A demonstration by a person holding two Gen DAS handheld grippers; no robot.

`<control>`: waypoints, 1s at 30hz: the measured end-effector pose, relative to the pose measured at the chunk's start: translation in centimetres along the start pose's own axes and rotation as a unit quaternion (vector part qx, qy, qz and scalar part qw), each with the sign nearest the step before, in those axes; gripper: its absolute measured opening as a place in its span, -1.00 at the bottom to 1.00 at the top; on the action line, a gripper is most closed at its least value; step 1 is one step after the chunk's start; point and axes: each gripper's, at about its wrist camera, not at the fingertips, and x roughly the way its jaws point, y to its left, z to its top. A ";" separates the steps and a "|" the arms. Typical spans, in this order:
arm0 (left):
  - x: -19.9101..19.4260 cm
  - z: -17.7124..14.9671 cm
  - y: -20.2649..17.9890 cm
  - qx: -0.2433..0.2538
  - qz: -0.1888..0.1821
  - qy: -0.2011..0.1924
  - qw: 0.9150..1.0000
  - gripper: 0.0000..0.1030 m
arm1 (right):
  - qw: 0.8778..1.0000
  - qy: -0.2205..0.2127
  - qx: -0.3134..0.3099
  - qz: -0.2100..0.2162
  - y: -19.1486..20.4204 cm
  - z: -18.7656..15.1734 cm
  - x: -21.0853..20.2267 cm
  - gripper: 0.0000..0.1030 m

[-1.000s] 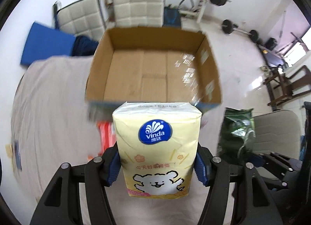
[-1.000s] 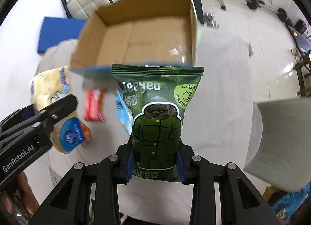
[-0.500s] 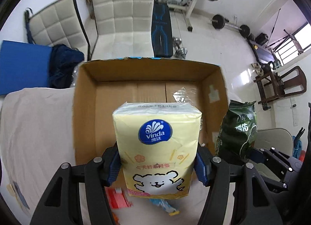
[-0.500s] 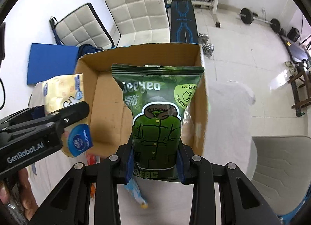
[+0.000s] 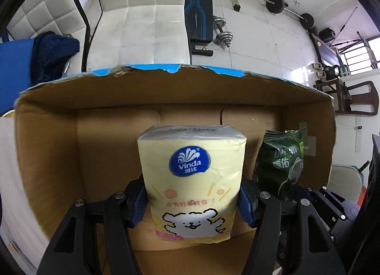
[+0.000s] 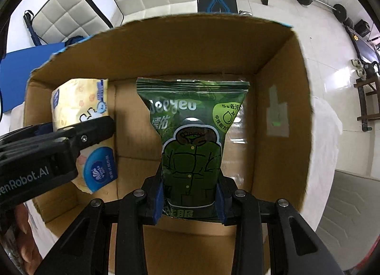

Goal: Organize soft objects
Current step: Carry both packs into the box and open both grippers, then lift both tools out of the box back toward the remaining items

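Both packs are over the open brown cardboard box (image 5: 59,146) now! The left gripper (image 5: 193,200) has its jaws clamped on the upright pale-yellow soft tissue pack (image 5: 192,180), the box floor straight ahead. Beside it, the right gripper (image 6: 190,200) pinches the green crinkly wipes pouch (image 6: 192,132), long axis running forward from the jaws, nearer the box's right wall.
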 end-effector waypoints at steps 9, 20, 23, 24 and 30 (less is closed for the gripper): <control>0.9 0.8 -0.3 -0.006 0.001 0.016 1.000 0.18 | 1.000 0.018 -0.013 0.015 0.0 2.2 2.2 -0.25; -0.1 0.1 -1.1 -0.009 0.010 0.004 1.000 0.34 | 1.000 0.015 -0.004 0.002 -1.6 1.9 0.6 0.40; -1.0 -0.6 -1.1 -0.008 0.023 -0.007 1.000 0.35 | 1.000 0.011 -0.010 -0.007 -1.4 1.1 -1.1 0.56; -1.5 -1.1 -1.0 -0.009 0.027 -0.012 1.000 0.43 | 1.000 0.010 -0.009 -0.007 -1.2 0.8 -1.6 0.63; -3.7 -4.0 -0.9 0.013 0.054 -0.037 0.998 0.93 | 1.000 -0.013 -0.006 -0.003 -0.2 -3.2 -4.6 1.00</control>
